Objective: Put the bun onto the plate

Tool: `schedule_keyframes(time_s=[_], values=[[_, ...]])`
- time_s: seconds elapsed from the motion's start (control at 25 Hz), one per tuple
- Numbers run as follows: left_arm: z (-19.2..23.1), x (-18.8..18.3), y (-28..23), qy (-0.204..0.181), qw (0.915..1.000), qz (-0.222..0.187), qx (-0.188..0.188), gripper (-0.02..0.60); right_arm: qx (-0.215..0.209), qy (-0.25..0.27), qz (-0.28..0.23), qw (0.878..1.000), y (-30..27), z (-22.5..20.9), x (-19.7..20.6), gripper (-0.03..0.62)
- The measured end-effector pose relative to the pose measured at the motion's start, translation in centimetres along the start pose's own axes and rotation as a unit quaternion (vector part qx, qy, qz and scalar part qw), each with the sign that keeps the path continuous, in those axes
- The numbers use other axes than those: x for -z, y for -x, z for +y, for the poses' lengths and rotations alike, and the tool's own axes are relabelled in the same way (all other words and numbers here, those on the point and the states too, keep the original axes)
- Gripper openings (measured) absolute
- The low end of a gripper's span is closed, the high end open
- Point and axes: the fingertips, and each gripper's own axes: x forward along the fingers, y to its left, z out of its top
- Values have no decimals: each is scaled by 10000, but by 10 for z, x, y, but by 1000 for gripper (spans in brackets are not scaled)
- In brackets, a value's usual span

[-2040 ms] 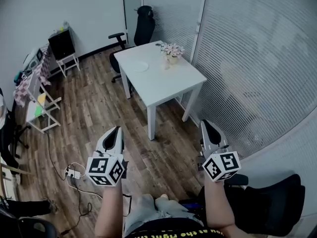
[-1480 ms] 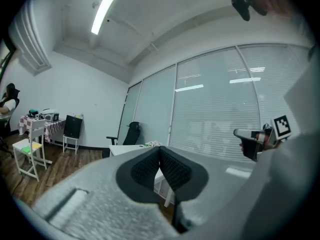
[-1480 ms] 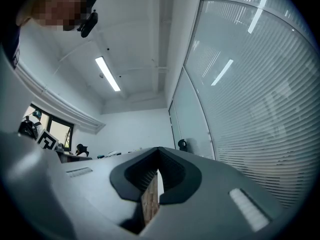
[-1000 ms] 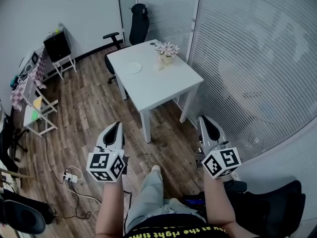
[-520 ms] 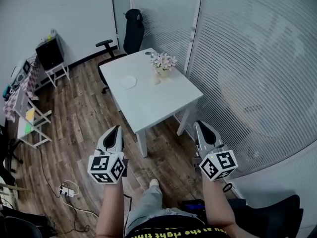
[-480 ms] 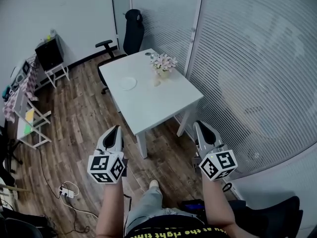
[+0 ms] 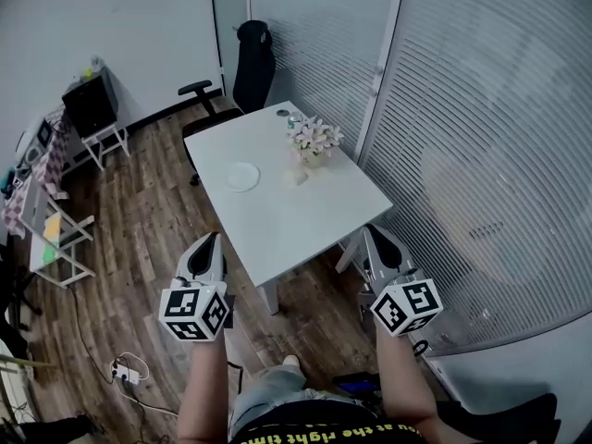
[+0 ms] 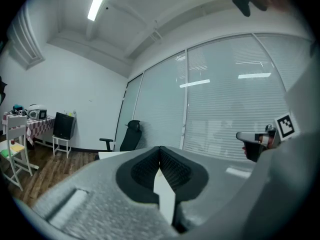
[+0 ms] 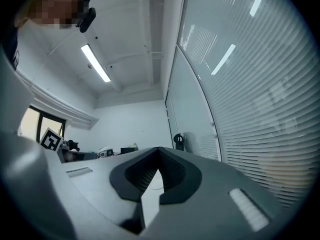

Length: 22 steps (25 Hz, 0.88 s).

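light: bright, even, ceiling tube (image 8: 100, 1) | shadows: soft | edges: fisheye-bent, dark vignette | focus: mostly sharp

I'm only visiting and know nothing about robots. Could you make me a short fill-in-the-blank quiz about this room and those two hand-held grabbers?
1. The plate lies on a ___ table.
2. The bun sits on the table between the plate and the pot of ___.
3. The left gripper and the right gripper both have their fingers ___, with nothing between them.

Missing words: white; flowers; shut.
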Motion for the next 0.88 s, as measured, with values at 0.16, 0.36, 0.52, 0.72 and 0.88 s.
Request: schedule_keyframes(time_s=[0.16, 0.36, 0.52, 0.72, 0.88], values=[[16, 2, -20, 50, 10000, 16, 0, 2, -14, 31, 25, 10000, -25, -3, 2, 5], [28, 3, -44, 83, 10000, 47, 29, 2, 31, 55, 33, 10000, -48, -13, 3, 5], [35, 2, -57, 103, 9999, 72, 59, 2, 72, 51, 65, 9999, -61, -18, 3, 5], [37, 1, -64, 74, 9999, 109, 109, 2, 56, 64, 106, 9999, -78, -24, 5, 6], [44, 6, -60, 102, 9998, 163, 36, 2, -13, 36, 129, 9999, -92, -24, 6, 5]])
